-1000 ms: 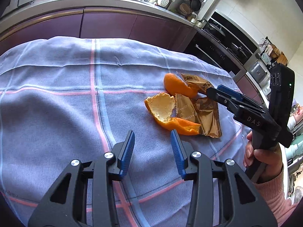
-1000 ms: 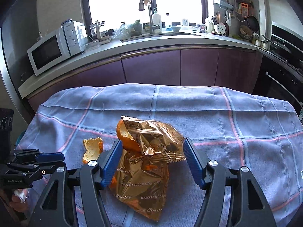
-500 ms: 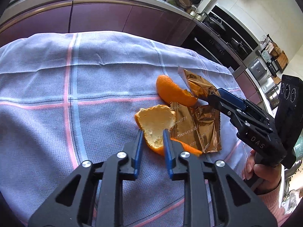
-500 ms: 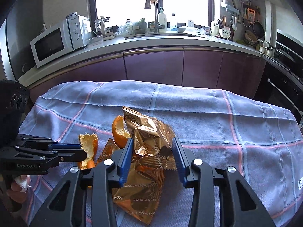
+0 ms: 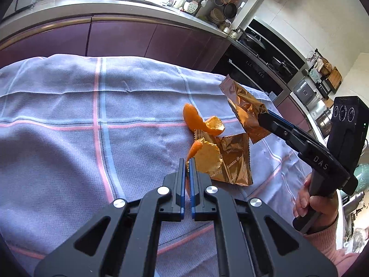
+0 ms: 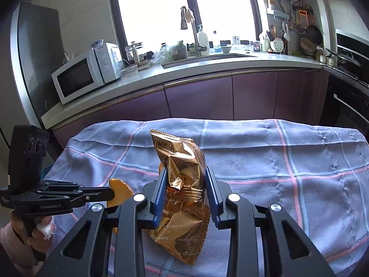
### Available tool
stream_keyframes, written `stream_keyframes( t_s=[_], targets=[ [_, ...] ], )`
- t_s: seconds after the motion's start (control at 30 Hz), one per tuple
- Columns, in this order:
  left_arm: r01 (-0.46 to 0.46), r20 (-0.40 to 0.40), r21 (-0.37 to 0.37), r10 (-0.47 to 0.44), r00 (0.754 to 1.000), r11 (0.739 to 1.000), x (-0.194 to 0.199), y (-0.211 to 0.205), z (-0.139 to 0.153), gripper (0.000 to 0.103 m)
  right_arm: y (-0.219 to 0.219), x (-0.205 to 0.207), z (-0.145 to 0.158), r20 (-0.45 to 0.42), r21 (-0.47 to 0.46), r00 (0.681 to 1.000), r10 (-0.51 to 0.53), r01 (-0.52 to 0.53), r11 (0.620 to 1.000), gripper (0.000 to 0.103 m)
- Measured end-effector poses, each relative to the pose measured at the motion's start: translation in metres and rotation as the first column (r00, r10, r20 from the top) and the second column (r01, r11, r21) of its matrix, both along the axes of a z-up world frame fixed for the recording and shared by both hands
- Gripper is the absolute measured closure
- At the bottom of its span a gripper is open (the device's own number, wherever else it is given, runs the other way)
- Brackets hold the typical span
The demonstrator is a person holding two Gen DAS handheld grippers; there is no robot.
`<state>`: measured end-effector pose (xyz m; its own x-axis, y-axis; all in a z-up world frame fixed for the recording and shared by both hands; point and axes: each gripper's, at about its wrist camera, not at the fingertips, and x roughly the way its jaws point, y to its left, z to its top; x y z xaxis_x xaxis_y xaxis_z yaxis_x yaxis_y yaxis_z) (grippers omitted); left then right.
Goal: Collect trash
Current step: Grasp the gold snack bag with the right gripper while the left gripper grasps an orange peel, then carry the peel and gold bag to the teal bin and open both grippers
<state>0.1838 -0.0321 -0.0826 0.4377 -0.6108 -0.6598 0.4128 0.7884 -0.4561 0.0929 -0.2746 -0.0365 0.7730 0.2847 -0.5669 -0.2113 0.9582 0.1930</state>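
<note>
Both hand-held grippers have a piece of trash, so the pick-up is under way, but nothing has reached a bin; none is in view. The left hand-held gripper (image 5: 188, 161) is pinched together on the edge of a peel (image 5: 206, 155), its jaws nearly touching with the rind between them. The right hand-held gripper (image 6: 185, 190) has just been closing and is clamped on a gold wrapper (image 6: 182, 175), both pads pressing its crumpled sides.

Left on the cloth-covered desk (image 5: 69, 115), towards its right edge, are a second wrapper (image 5: 233, 159) lying flat and a second peel (image 5: 203, 122) curled up just beyond it.

The held wrapper is clear of the cloth, long axis nearly upright, its sealed top leaning towards the desk's far edge. The held peel stands on edge, pale inside facing the right edge, its orange tip towards the far edge.
</note>
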Motion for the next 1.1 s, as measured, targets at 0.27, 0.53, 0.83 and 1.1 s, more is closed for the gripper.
stream_keyframes(
  t_s=[0.27,0.53,0.83,1.1],
  targets=[
    [-0.022,0.036,-0.027,0.023,0.999,0.999,-0.032,0.047,0.017,0.100,0.026,-0.017,0.006,0.015,0.065,0.995,0.100,-0.101,0.993,0.072],
    [-0.054,-0.015,-0.021,0.054,0.998,0.998,-0.053,0.084,-0.006,0.099,0.069,-0.015,-0.017,-0.056,0.109,0.972,0.229,-0.222,0.969,0.072],
    [-0.071,-0.066,0.020,0.073,0.995,0.997,-0.053,0.086,-0.026,0.082,0.098,-0.012,-0.038,-0.118,0.129,0.949,0.291,-0.276,0.952,0.072],
    [-0.079,-0.077,0.025,0.080,0.994,0.997,-0.056,0.088,-0.032,0.099,0.104,-0.016,-0.029,-0.109,0.119,0.946,0.304,-0.291,0.949,0.072]
  ],
)
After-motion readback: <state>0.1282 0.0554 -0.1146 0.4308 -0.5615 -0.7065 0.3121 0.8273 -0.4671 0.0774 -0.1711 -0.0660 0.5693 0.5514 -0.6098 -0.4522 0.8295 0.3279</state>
